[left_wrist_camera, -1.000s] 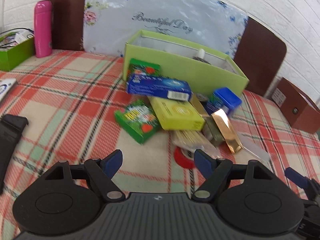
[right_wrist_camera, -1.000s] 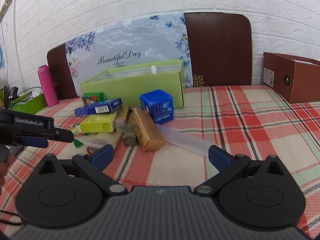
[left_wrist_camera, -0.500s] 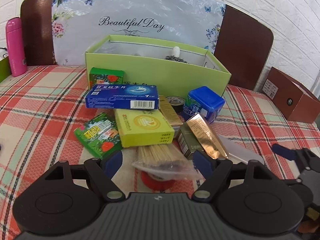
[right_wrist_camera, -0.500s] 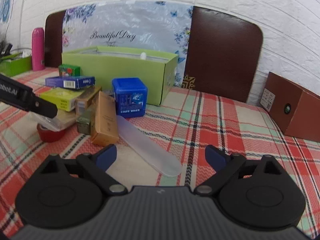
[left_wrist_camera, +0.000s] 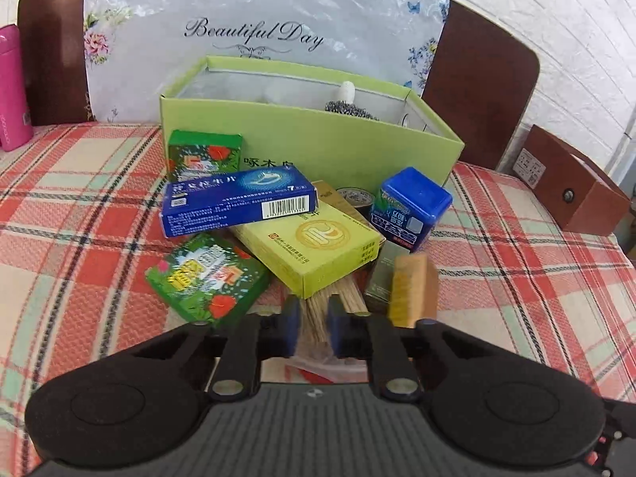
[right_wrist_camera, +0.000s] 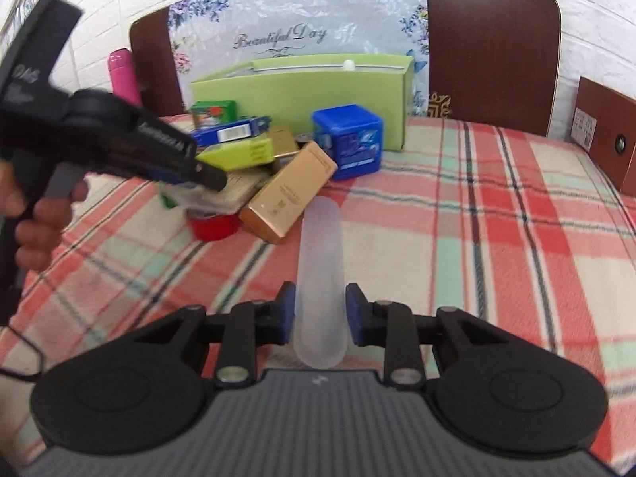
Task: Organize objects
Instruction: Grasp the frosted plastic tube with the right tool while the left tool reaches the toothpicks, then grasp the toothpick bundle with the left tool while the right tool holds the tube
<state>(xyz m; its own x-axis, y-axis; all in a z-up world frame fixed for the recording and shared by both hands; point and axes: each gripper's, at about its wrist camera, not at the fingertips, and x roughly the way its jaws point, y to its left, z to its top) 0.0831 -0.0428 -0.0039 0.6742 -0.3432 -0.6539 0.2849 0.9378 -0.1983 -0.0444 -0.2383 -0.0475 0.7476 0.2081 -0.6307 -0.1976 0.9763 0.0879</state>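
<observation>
Toothpicks (left_wrist_camera: 318, 310), a bundle of thin pale sticks in a crinkled clear bag, sit pinched between my left gripper (left_wrist_camera: 312, 328), whose blue pads (left_wrist_camera: 292, 326) have gone from spread wide a second ago to fully closed. My right gripper (right_wrist_camera: 320, 320) is closing around the near end of a frosted, round-ended plastic tube (right_wrist_camera: 320, 262) lying on the woven plaid tablecloth (right_wrist_camera: 497, 246); earlier it hung open, short of the tube. Both point downward at a slant. Beyond lie glossy cardboard cartons: a yellow box (left_wrist_camera: 314, 250), a gold box (right_wrist_camera: 288, 192), and the open green box (left_wrist_camera: 318, 139).
</observation>
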